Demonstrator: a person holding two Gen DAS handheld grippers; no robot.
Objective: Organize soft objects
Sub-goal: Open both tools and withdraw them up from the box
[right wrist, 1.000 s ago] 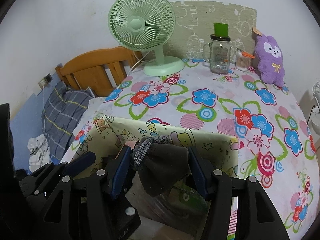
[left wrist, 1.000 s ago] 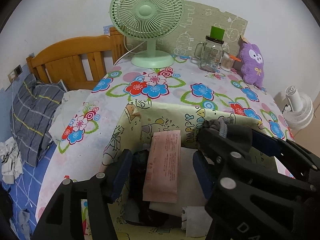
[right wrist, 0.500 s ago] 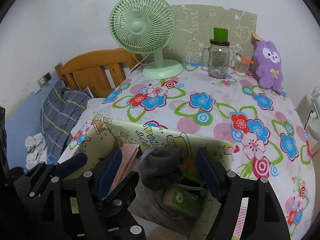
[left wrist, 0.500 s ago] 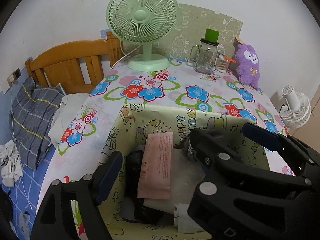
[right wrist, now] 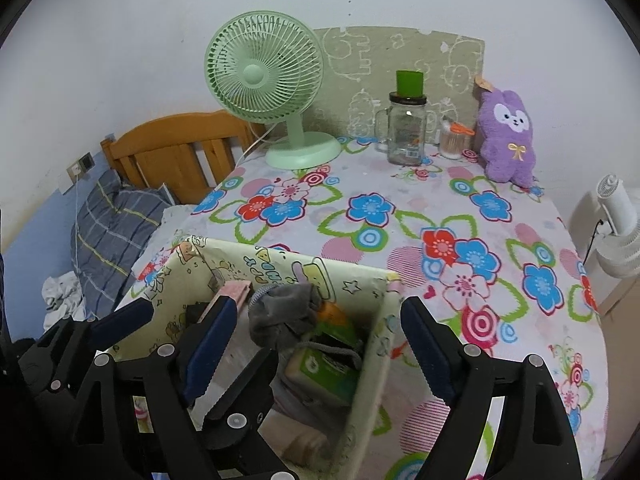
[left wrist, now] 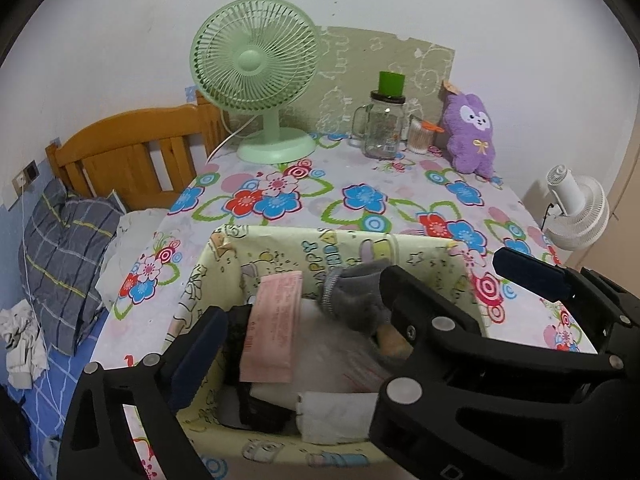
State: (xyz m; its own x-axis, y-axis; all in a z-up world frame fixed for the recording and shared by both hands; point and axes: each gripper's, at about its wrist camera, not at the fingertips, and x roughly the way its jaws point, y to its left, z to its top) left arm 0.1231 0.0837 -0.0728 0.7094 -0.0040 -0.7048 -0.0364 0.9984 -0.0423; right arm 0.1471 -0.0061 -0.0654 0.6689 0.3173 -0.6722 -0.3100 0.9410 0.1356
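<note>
A yellow cartoon-print fabric bin [left wrist: 304, 240] [right wrist: 224, 258] stands at the table's near edge. A grey sock [left wrist: 354, 294] [right wrist: 286, 312] lies inside it, on top of a pink packet [left wrist: 274, 328], black items and a green pack [right wrist: 324, 368]. My right gripper [right wrist: 316, 350] is open and empty above the bin, its jaws either side of the sock. My left gripper [left wrist: 360, 312] is open and empty over the bin's left half. A purple plush toy [left wrist: 472, 136] [right wrist: 508, 140] sits at the table's back right.
A green desk fan [left wrist: 260, 76] [right wrist: 272, 84], a glass jar mug with green lid [left wrist: 384, 124] [right wrist: 406, 128] and a small cotton-swab jar [right wrist: 452, 142] stand along the back. A wooden headboard [left wrist: 132, 152] and bed lie left; a white fan [left wrist: 576, 212] is at right.
My right gripper opened and let go of the grey sock, which dropped into the bin. Both grippers drew back and up from the bin.
</note>
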